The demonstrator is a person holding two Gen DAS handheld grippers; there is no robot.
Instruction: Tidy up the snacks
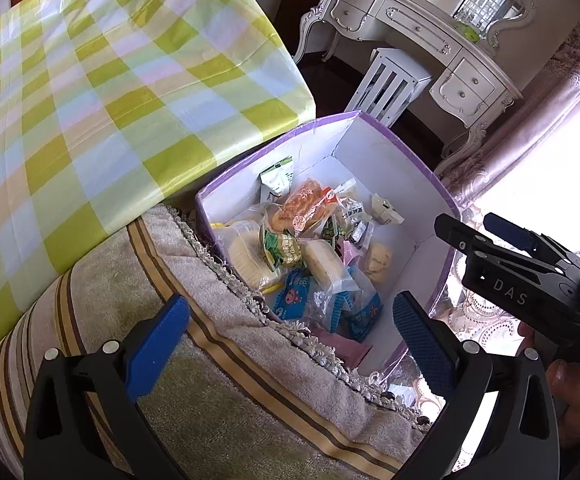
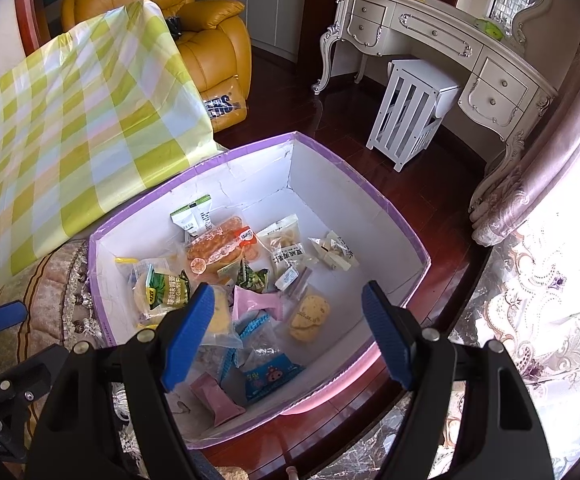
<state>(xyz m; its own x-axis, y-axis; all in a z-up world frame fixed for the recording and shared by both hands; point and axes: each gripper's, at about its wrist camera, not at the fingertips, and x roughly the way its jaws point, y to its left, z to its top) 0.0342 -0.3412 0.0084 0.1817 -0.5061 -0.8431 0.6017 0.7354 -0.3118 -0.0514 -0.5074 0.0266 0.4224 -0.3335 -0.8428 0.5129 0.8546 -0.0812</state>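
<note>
A white cardboard box with a purple rim (image 2: 390, 208) stands on the floor and holds several wrapped snacks. Among them are a green pea packet (image 2: 165, 292), an orange bread packet (image 2: 217, 252), a pink packet (image 2: 257, 304) and a round biscuit (image 2: 310, 316). My right gripper (image 2: 287, 336) hangs above the box's near half, open, nothing between its blue pads. My left gripper (image 1: 290, 346) hovers over the striped cushion's edge beside the box (image 1: 410, 148), also open and empty. In the left wrist view the right gripper (image 1: 478, 228) shows at the box's right side.
A table under a green checked cloth (image 1: 89, 100) stands left of the box. A striped, fringed cushion (image 1: 169, 400) lies below my left gripper. Beyond are a white dressing table (image 2: 430, 32), a white stool (image 2: 410, 112), a yellow armchair (image 2: 209, 40) and lace curtains (image 2: 550, 320).
</note>
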